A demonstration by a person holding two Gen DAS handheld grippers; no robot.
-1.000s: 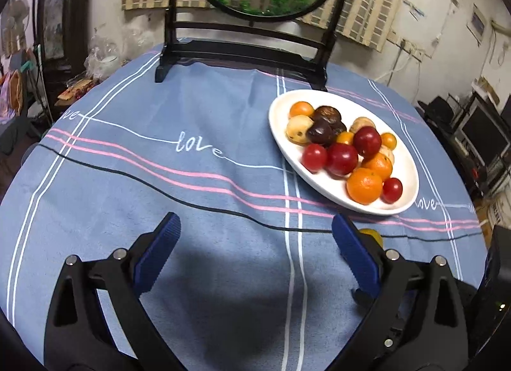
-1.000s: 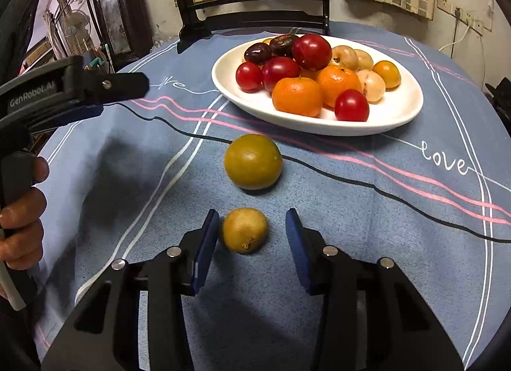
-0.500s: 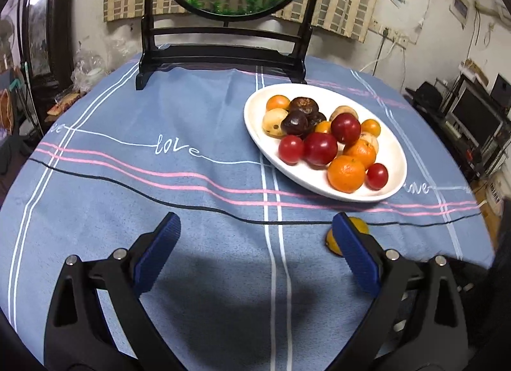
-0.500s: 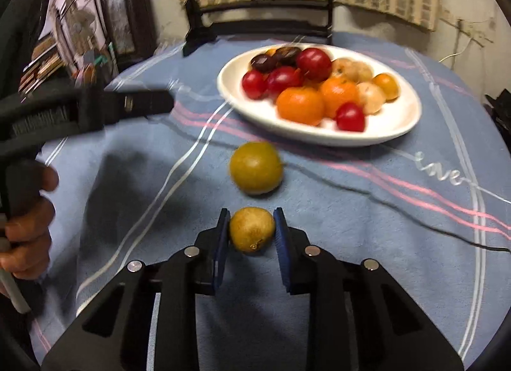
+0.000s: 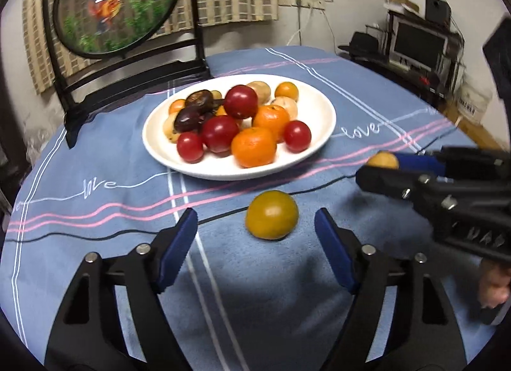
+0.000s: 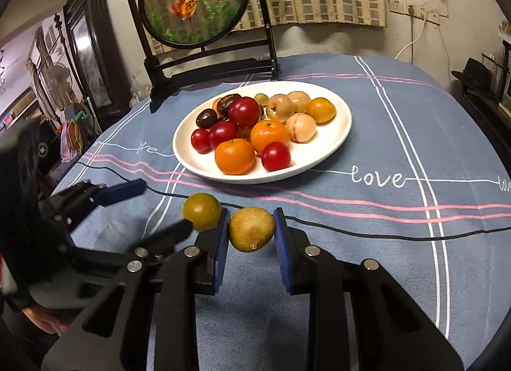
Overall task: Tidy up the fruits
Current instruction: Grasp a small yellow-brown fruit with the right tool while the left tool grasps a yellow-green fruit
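Observation:
A white oval plate [image 5: 319,112] [image 6: 332,144] holds several tomatoes, oranges and other fruits. My right gripper [image 6: 251,231] is shut on a small yellow-brown fruit [image 6: 251,229] and holds it above the blue cloth; it also shows in the left wrist view [image 5: 381,160]. A greenish-yellow round fruit [image 5: 271,219] [image 6: 202,211] lies on the cloth in front of the plate. My left gripper [image 5: 255,233] is open, its fingers either side of and just short of that fruit.
A blue tablecloth [image 5: 95,153] with pink and white stripes covers the round table. A black-framed round goldfish screen [image 6: 194,0] stands behind the plate. A monitor and shelves [image 5: 418,45] are off the table at the right.
My right gripper closed on the small yellow-brown fruit and lifted it. My left gripper swung right and now faces the greenish-yellow fruit.

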